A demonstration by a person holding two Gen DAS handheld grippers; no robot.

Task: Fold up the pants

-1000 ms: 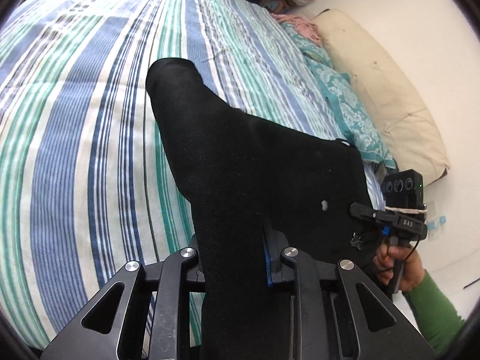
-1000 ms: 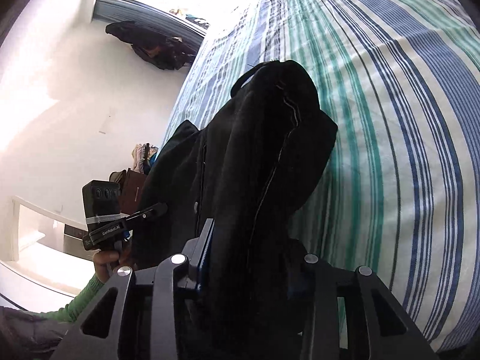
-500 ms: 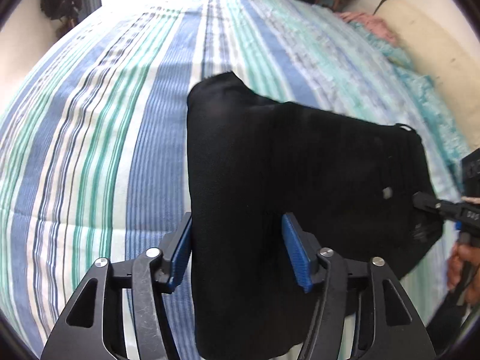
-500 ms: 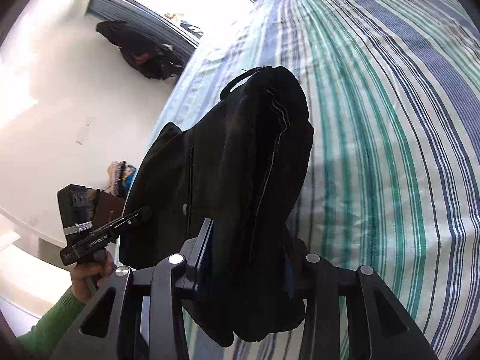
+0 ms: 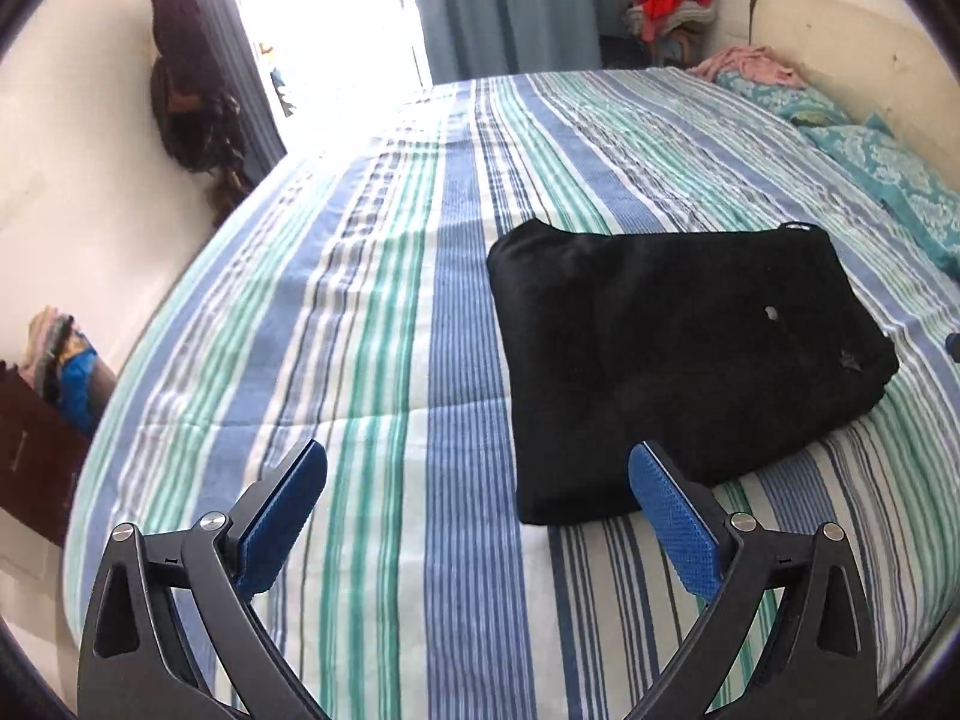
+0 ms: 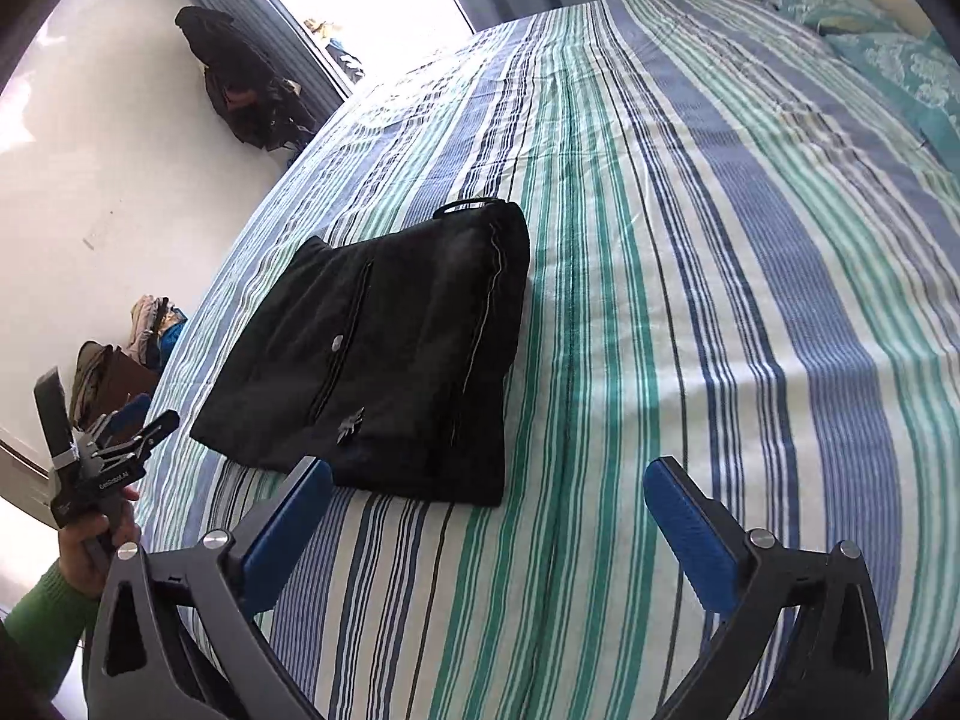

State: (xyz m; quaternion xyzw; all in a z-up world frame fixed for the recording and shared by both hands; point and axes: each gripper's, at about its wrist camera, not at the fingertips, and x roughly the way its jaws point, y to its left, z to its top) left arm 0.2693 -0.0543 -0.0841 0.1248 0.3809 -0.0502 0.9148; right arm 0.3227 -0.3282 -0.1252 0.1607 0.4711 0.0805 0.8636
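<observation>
The black pants (image 5: 672, 348) lie folded into a flat rectangle on the striped bed (image 5: 390, 300), and no gripper touches them. In the left wrist view my left gripper (image 5: 478, 453) hovers just short of their near left corner. Its jaws are opening wide with only bedding between the blue pads. The right wrist view shows the pants (image 6: 384, 360) from their other side. My right gripper (image 6: 487, 468) hangs above their near corner, its jaws opening too, gripping nothing. A hand in a green sleeve (image 6: 54, 606) holds the left gripper (image 6: 153, 414) beyond the bed's left edge.
Teal pillows (image 5: 888, 180) and a pink cloth (image 5: 750, 60) lie by the cream headboard (image 5: 840, 42). A heap of clothes (image 5: 672, 12) sits in the far corner. Dark clothing (image 5: 186, 96) hangs on the left wall beside the bright window. Brown furniture (image 5: 30, 468) stands left of the bed.
Both grippers let go of the pants, opened wide and drew back. The pants, held up a second ago, now lie folded flat on the bed.
</observation>
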